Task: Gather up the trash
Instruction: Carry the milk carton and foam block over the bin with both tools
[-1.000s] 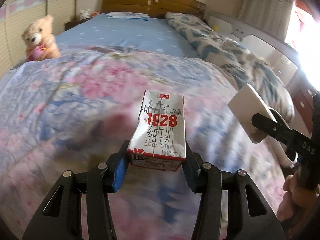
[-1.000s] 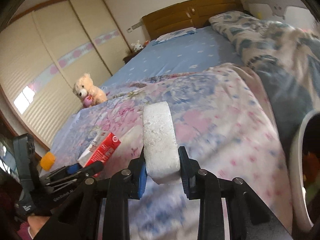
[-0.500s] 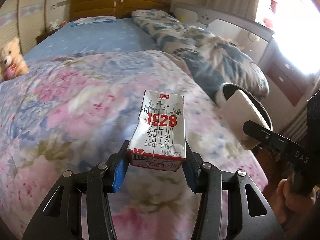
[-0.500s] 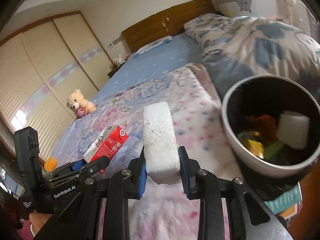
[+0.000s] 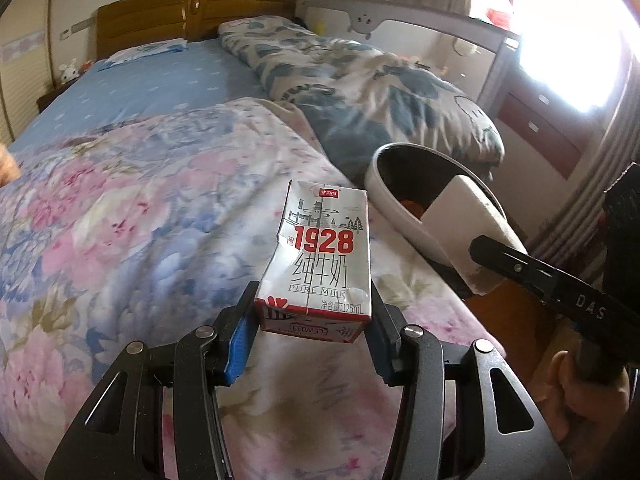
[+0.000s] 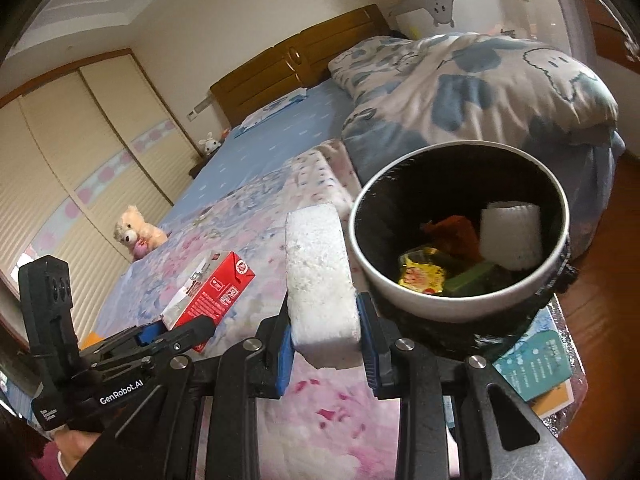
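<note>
Left gripper (image 5: 312,336) clamps milk carton (image 5: 320,252); right gripper (image 6: 324,344) clamps foam block (image 6: 320,276), probably beside bin (image 6: 400,292), over bed (image 5: 140,200).

My left gripper (image 5: 312,344) was a black frame with triangular cut-outs, silver screws at its pivots and blue pads (image 5: 240,338) inside the fingers. My right gripper (image 6: 326,344) matched it. White lettering read "GenRobot.AI" on the left unit and "DAS" on the right.
</note>
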`<act>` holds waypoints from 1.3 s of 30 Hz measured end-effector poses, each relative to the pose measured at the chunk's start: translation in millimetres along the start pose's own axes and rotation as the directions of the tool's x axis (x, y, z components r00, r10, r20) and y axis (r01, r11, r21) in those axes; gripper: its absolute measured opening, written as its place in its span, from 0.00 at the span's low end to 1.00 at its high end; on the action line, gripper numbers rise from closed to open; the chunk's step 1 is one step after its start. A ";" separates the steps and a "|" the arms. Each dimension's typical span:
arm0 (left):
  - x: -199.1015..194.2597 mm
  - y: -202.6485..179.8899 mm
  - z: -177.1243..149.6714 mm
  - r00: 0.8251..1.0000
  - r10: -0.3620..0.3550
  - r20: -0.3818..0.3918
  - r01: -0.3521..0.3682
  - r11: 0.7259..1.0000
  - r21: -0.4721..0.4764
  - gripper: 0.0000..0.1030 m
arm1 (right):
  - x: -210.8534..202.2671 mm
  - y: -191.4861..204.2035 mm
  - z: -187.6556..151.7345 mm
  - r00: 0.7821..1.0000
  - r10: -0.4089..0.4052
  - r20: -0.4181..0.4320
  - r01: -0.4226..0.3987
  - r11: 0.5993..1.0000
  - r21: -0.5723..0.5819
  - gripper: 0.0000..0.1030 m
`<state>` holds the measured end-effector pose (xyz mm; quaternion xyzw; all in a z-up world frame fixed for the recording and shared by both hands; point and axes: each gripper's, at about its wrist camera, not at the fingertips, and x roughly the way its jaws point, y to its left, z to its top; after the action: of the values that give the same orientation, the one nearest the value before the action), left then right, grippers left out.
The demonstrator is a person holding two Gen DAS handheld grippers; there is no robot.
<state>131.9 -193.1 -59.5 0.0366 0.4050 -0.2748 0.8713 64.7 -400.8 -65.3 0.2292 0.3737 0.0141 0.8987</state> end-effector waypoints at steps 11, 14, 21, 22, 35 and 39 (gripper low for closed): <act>7.4 -30.2 9.3 1.000 -0.017 -0.004 0.017 0.998 0.063 0.46 | -14.5 -21.7 0.9 0.999 -0.033 0.021 0.032 0.999 0.038 0.28; 9.3 -36.5 12.0 1.000 -0.021 -0.005 0.021 0.997 0.077 0.46 | -19.7 -28.7 3.1 0.999 -0.041 0.033 0.039 0.998 0.051 0.28; 12.6 -51.9 21.8 1.000 -0.029 0.000 0.028 0.994 0.107 0.46 | -28.0 -43.4 9.2 0.997 -0.061 0.054 0.057 0.996 0.072 0.28; 13.5 -54.0 23.2 1.000 -0.030 0.000 0.030 0.993 0.111 0.46 | -29.1 -45.6 10.2 0.996 -0.064 0.056 0.059 0.995 0.076 0.28; 24.0 -78.9 40.9 0.999 -0.048 0.003 0.047 0.987 0.152 0.46 | -33.0 -59.4 26.4 0.993 -0.090 0.070 0.085 0.993 0.077 0.28; 27.7 -84.3 46.7 0.999 -0.051 0.007 0.049 0.986 0.162 0.46 | -30.9 -62.8 32.2 0.993 -0.099 0.069 0.094 0.993 0.074 0.28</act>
<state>135.5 -290.3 -34.9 0.0956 0.3773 -0.3288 0.8605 55.1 -476.0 -51.5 0.2426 0.3519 -0.0506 0.9026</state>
